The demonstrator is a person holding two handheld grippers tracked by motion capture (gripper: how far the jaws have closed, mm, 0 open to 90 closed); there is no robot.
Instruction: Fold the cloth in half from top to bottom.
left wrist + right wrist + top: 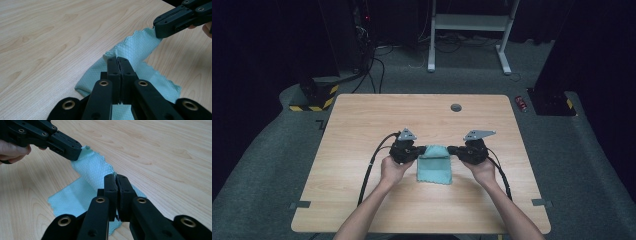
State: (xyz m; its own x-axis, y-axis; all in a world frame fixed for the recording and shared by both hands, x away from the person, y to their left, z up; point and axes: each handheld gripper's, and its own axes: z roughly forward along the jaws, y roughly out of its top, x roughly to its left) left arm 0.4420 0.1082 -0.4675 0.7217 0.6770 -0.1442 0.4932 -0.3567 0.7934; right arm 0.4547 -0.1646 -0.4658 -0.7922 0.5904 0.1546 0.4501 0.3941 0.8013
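A small teal cloth (434,165) lies folded on the wooden table (362,125), its far edge lifted between both grippers. My left gripper (423,150) pinches the cloth's far left corner, and my right gripper (452,149) pinches the far right corner. In the left gripper view the jaws of my left gripper (118,60) are shut on the cloth (137,50), with the other gripper (160,30) gripping the far corner. My right gripper (115,177) in its own view is likewise shut on the cloth (90,167), and the other gripper (75,152) bites its far corner.
A round grey cable port (456,107) sits near the table's far edge. Beyond the table stand a white desk frame (469,30), dark equipment with a yellow-black striped base (314,100), and a small red object (521,103) on the floor.
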